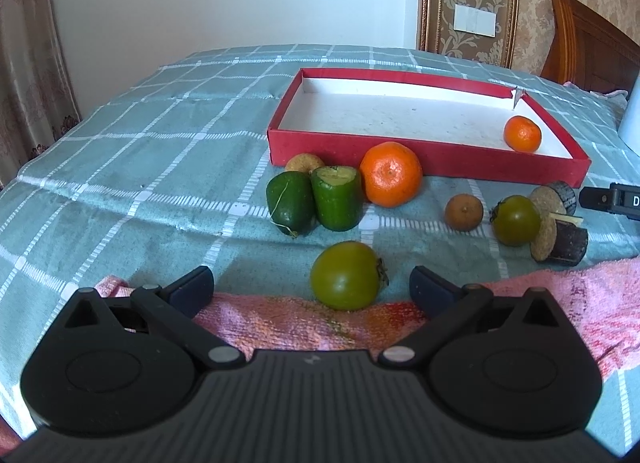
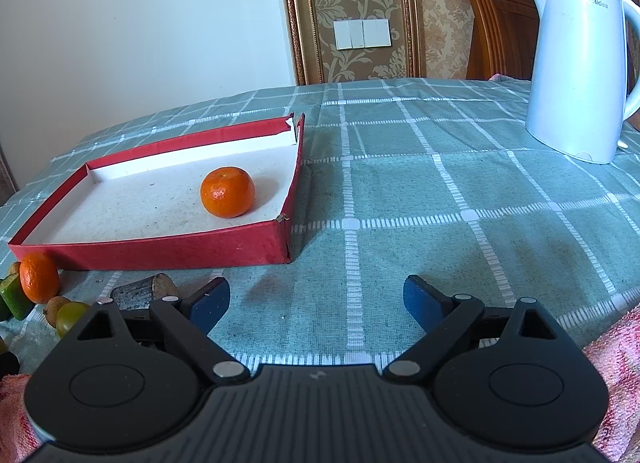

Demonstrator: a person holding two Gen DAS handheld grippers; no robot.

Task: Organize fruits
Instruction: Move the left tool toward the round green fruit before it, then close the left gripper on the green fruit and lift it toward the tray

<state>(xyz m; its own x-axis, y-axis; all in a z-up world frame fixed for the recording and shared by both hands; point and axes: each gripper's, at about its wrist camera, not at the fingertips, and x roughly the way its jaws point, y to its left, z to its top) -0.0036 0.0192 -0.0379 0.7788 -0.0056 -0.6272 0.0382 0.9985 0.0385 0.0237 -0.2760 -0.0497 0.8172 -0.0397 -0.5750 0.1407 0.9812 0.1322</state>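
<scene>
A red box [image 1: 424,161] with a white floor holds one small orange [image 1: 522,134]; both also show in the right wrist view, box [image 2: 160,249] and orange [image 2: 227,191]. In front of the box lie a large orange [image 1: 391,174], two green cut fruit pieces [image 1: 316,199], a brown fruit [image 1: 464,212], a dark green tomato [image 1: 516,220] and a green tomato [image 1: 346,275]. My left gripper [image 1: 312,287] is open, the green tomato between its fingers, untouched. My right gripper [image 2: 316,299] is open and empty over the cloth.
A white kettle [image 2: 580,63] stands at the back right. Two cork-topped dark cylinders [image 1: 560,235] lie right of the fruits. A pink towel [image 1: 560,303] lies along the near edge. A wooden chair [image 2: 496,27] stands behind the table.
</scene>
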